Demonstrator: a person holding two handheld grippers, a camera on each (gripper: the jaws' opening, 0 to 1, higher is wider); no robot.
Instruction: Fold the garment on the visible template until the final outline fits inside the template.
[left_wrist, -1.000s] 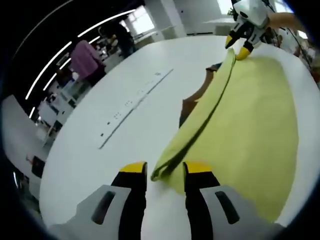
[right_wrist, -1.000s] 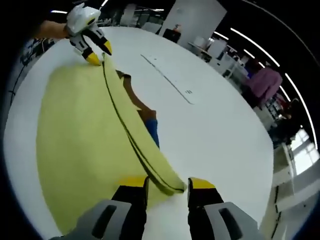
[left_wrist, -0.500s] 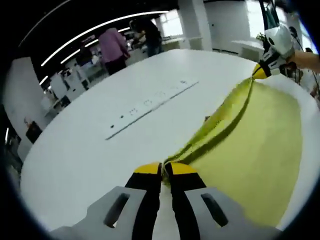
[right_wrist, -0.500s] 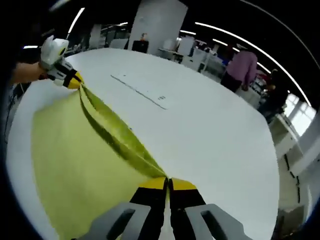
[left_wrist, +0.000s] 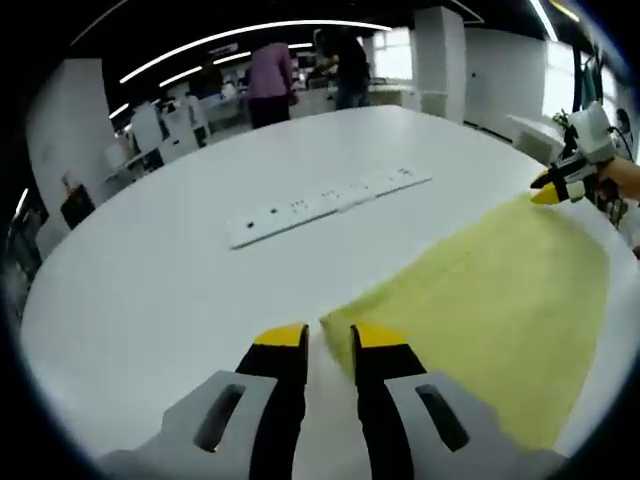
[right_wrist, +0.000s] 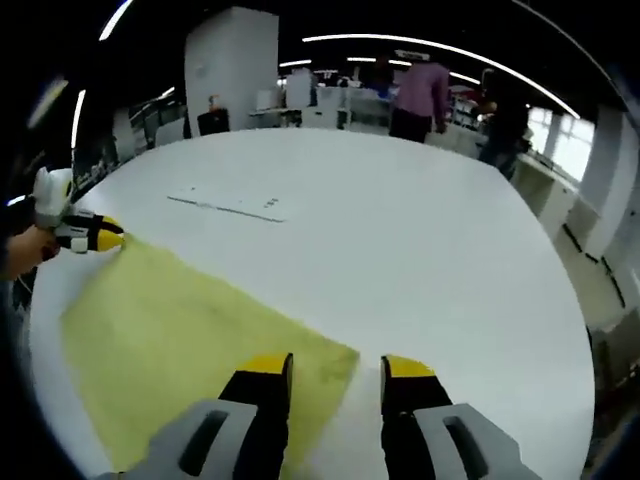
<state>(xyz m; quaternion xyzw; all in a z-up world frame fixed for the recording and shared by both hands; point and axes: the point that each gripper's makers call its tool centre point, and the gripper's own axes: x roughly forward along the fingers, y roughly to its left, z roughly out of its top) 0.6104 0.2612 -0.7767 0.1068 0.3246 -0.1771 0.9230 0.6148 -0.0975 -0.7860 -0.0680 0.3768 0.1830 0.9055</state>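
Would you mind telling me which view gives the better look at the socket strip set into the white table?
The left gripper view: the socket strip lies near the middle there, large enough to make out its dark holes. In the right gripper view the strip sits farther off, thin and small, beyond the yellow garment.
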